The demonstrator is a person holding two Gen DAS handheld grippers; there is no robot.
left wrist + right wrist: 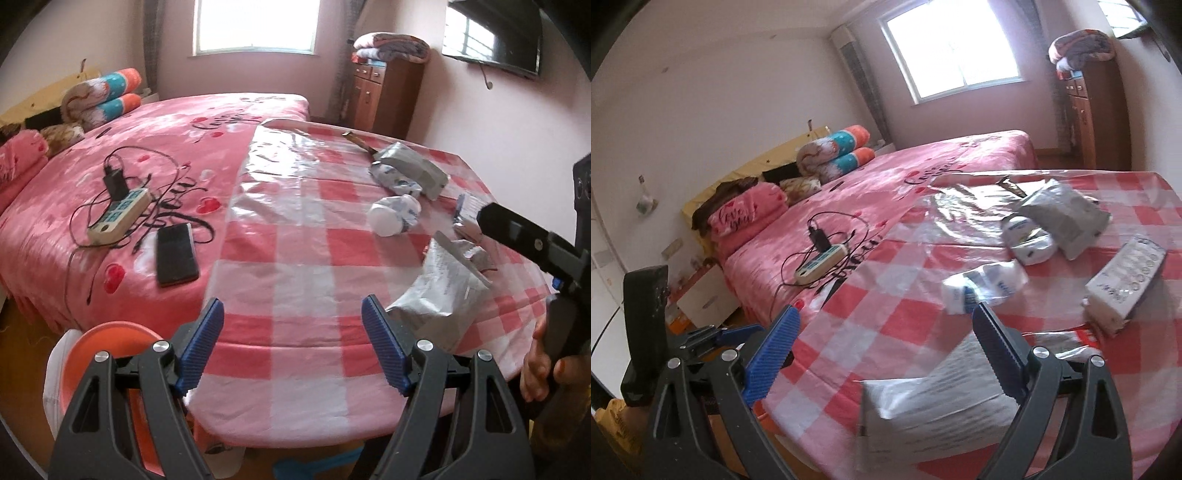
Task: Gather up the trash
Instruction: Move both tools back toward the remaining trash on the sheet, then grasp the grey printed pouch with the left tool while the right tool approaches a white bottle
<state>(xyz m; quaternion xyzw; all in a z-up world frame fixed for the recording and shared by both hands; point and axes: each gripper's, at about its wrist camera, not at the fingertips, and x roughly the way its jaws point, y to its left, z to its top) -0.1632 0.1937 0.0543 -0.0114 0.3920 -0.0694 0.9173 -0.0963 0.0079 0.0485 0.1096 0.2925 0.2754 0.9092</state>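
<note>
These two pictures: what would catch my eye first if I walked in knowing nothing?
Probably the red-and-white checked table, strewn with a grey mailing bag near its front edge and crumpled white wrappers farther back. Left of it, a bright pink bed carries a power strip and a black phone.

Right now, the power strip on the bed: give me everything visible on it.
The power strip is a cream bar with a teal socket face, plastic by the look. It lies flat on the pink bedspread, angled toward the table. A black charger is plugged in at its far end, and thin black cables loop loosely around it. A dark phone lies just beside it, apart.
</note>
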